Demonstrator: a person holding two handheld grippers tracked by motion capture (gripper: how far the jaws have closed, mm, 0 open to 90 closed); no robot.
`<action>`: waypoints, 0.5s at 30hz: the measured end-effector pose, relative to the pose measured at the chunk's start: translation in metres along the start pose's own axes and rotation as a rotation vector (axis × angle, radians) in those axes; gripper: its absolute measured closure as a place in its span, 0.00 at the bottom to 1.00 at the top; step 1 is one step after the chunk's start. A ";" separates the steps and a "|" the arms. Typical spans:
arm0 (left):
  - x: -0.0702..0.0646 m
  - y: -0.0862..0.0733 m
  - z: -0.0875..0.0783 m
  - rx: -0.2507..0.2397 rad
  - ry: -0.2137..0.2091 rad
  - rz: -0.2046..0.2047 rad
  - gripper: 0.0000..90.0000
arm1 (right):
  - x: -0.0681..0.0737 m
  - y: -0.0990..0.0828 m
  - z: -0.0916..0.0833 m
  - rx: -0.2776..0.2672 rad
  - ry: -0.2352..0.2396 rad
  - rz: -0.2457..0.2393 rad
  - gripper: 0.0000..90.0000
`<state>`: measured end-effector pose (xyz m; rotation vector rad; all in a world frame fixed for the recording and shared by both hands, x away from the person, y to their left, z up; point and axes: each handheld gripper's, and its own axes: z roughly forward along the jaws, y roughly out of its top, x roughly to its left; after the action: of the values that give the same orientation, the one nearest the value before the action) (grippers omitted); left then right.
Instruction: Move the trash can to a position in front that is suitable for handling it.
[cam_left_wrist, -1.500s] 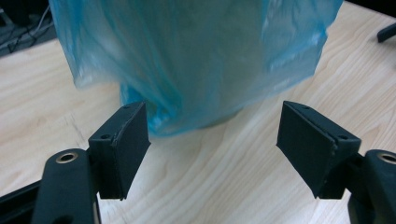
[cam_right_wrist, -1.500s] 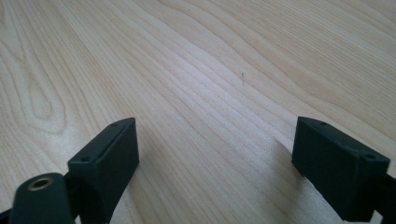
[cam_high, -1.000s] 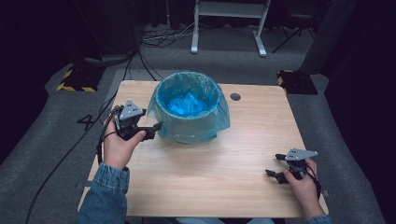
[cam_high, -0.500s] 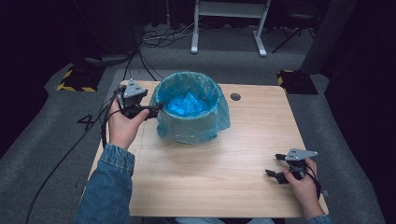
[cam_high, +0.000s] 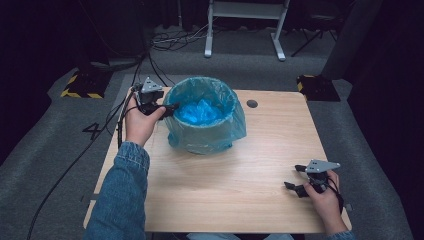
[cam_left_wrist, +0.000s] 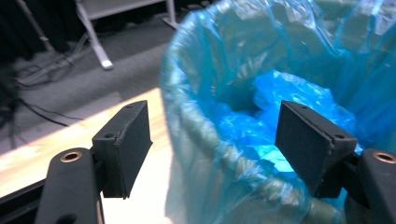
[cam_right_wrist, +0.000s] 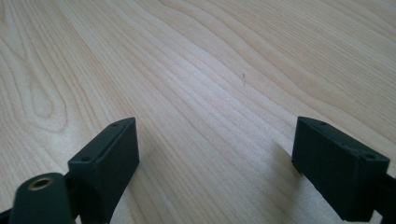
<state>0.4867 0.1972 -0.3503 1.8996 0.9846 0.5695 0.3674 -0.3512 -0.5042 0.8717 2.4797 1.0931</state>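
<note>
- Now, from the high view, a bin (cam_high: 205, 120) lined with a blue bag (cam_high: 202, 111) stands on the worktop (cam_high: 240, 170), toward its far left part. The left gripper (cam_high: 169, 109) is at the bin's left rim, pointing across toward it, its tips at the bag's folded-over edge. The right gripper (cam_high: 295, 177) rests near the worktop's near right corner, well apart from the bin, so the left hand (cam_high: 140, 122) is by far the nearer one.
- Looking along the left gripper (cam_left_wrist: 212, 149), the jaws stand wide, having just been closing a little, with the bag's rim (cam_left_wrist: 187, 126) running between them: one pad outside the bin, the other over its inside. The pads do not yet press on the plastic. The rim's edge runs away from the camera, roughly along the jaws, so I judge that a straight pinch would catch the plastic.
- Looking along the right gripper (cam_right_wrist: 215, 154), the jaws stand wide over bare wood (cam_right_wrist: 210, 70), with nothing between them.
</note>
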 end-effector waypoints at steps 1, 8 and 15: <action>0.000 0.000 0.000 0.000 0.000 0.000 0.30 | 0.000 0.000 0.000 0.000 0.000 0.000 0.16; -0.006 -0.001 0.003 0.011 -0.021 -0.027 0.31 | 0.002 -0.001 -0.001 0.000 0.002 -0.001 0.16; -0.015 0.000 -0.004 0.037 -0.029 -0.007 0.32 | 0.003 -0.002 -0.002 -0.002 0.001 -0.001 0.16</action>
<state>0.4749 0.1874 -0.3483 1.9314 0.9891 0.5215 0.3637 -0.3513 -0.5042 0.8693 2.4796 1.0957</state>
